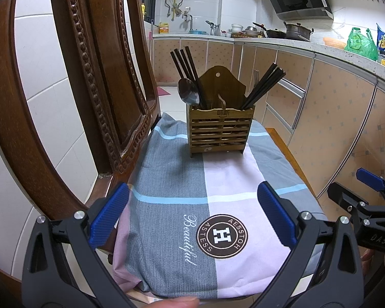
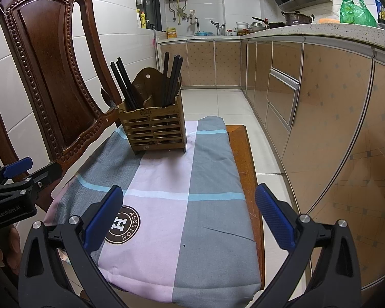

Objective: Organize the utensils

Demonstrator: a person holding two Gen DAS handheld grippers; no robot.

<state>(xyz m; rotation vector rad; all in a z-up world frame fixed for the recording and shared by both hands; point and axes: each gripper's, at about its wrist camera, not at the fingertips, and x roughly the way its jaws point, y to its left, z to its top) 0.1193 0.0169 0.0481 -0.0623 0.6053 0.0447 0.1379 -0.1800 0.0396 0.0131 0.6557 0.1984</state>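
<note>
Over bare cloth [image 1: 172, 179]: both grippers [image 1: 192, 215] [image 2: 190, 213] spread, empty; holder [image 1: 220, 131] near far edge.

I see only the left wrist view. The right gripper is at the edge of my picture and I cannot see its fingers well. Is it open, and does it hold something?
Observer: In the right wrist view the right gripper is wide open, with nothing between its blue pads.
Operator: What lies under it?
Observer: The checked cushion. Past the cushion's right edge there is a bare strip of the wooden seat.
Operator: Does the holder stand near that bare strip?
Observer: No. From this side the utensil holder stands at the far left part of the cushion, close beside the chair back.
</note>
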